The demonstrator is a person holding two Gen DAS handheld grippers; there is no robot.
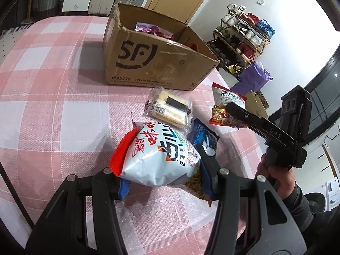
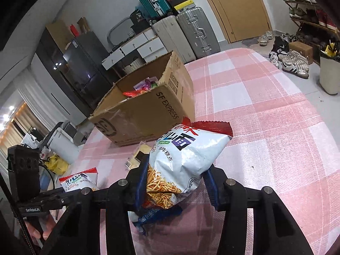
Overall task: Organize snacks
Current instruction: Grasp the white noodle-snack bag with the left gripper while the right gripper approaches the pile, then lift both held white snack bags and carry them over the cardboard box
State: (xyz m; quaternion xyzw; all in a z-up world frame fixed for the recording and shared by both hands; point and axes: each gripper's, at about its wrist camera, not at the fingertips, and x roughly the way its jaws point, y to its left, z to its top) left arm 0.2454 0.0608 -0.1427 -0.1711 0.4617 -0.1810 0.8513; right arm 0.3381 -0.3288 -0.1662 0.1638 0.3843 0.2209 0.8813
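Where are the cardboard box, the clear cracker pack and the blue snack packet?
cardboard box (image 1: 136,63): left wrist view, printed front wall.
clear cracker pack (image 1: 167,108): left wrist view, middle of the wrapper.
blue snack packet (image 1: 205,137): left wrist view, its visible upper half.

On the table (image 1: 53,95), toward its far side: cardboard box (image 1: 148,63), open on top, with packets (image 1: 153,30) inside. In front of the box, flat on the table: cracker pack (image 1: 167,108). Nearer than that and slightly right: cookie pack (image 1: 204,136), just beside the left noodle bag (image 1: 157,155). Between the jaws of the left gripper (image 1: 163,178): left noodle bag, raised over the table's near part. To the right of the cracker pack, near the table's right edge: right noodle bag (image 2: 182,157), clamped in the right gripper (image 2: 176,182). Beyond the table on the right: shoe rack (image 1: 242,38). Behind the box, against the wall: suitcases (image 2: 187,31).
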